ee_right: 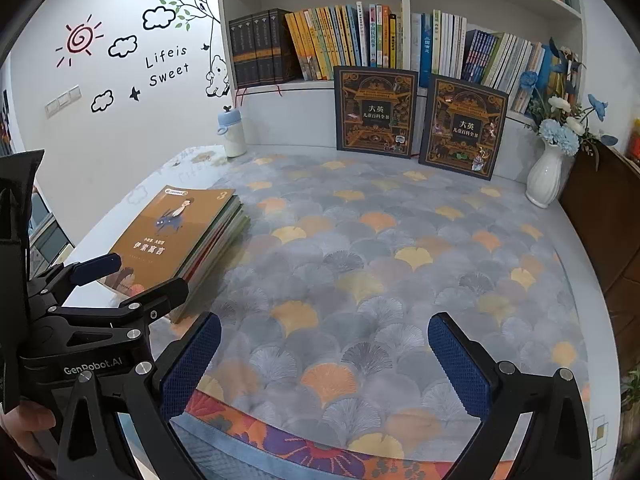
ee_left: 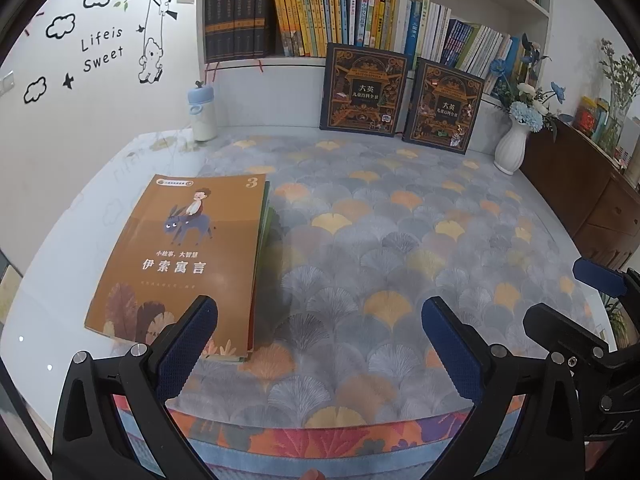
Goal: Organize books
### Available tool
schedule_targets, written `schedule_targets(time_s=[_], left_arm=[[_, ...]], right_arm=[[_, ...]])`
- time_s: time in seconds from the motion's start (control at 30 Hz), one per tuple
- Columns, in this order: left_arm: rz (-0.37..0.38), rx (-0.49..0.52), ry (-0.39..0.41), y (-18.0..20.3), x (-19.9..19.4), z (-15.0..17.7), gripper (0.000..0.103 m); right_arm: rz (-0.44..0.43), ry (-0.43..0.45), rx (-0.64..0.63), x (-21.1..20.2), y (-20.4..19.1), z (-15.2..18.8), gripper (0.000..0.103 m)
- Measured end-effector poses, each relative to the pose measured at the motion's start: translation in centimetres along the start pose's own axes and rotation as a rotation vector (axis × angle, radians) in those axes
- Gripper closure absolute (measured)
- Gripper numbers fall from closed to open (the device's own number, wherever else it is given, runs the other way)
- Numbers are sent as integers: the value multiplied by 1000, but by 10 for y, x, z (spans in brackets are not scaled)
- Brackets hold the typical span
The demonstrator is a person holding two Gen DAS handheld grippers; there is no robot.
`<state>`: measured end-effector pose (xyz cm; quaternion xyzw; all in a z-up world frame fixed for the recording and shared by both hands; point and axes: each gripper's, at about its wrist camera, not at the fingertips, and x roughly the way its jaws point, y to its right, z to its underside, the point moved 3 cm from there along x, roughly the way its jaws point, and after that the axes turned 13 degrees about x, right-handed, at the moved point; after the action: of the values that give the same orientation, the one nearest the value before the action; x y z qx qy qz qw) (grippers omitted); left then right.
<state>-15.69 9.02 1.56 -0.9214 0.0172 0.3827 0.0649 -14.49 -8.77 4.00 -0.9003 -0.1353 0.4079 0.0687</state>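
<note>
On the leaf-patterned tablecloth (ee_left: 360,240) I hold both grippers, left (ee_left: 320,340) and right (ee_right: 324,356), wide open and empty, because the flat stack of thin books with the orange cover on top (ee_left: 180,256) sits squared already.

a child's room in a home: cartoon wall stickers (ee_right: 120,46), a white bookshelf (ee_right: 404,20) full of children's books (ee_right: 332,44), a flower vase (ee_right: 546,176).

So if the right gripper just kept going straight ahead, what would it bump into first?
Probably nothing soon: the right gripper is open over bare tablecloth. Further on, roughly in line, stand the two dark encyclopedia books leaning against the shelf, though depth is hard to judge.
</note>
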Motion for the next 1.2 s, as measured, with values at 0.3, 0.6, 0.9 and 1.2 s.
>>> schedule_targets(time_s=[0.3,0.6,0.9,1.2], left_arm=[[-10,-5,-13,-4,0,2,1],[-18,-22,-24,-9,2,3,1],[-20,-12,-30,-8,3,4,1],[-36,-15,-33,-10,1,6,1]], right_arm=[[-18,-14,13,2,-1,1,0],[-22,-25,26,5,1,3,0],[-26,-30,22,6,0,4,0],[-25,-24,21,5,-1,5,0]])
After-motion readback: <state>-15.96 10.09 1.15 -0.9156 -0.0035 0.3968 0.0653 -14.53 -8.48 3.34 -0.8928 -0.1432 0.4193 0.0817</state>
